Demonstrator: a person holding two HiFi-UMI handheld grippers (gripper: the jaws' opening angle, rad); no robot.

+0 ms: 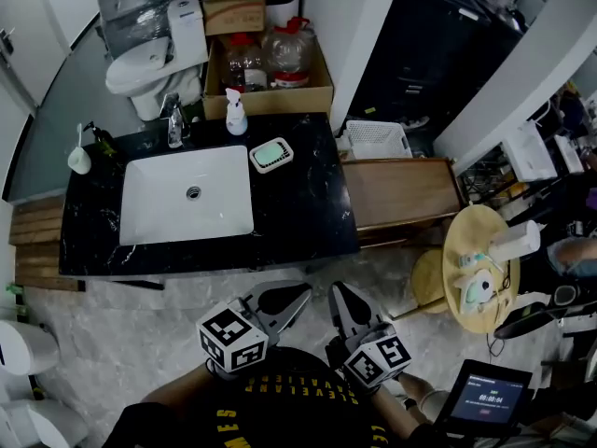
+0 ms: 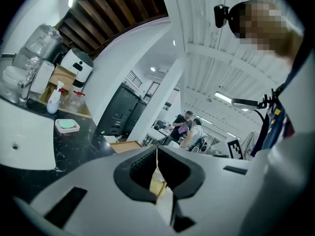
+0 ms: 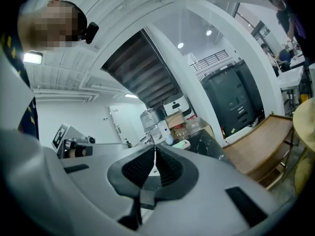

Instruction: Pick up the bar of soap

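Ahead of both tools, well apart from their tips, the pale green bar of soap (image 1: 270, 154) is lying in a white rectangular dish (image 1: 288, 146) on the black marble countertop (image 1: 308, 215). The dish is sitting just to the right of the white rectangular sink basin (image 1: 149, 208). You are holding the left gripper (image 1: 300, 293) and the right gripper (image 1: 338, 293) side by side, short of the counter's front edge. Both are keeping their jaws pressed fully together, gripping nothing.

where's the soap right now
In the head view the soap lies in a dish on the black counter, just right of the sink, near the spray bottle.
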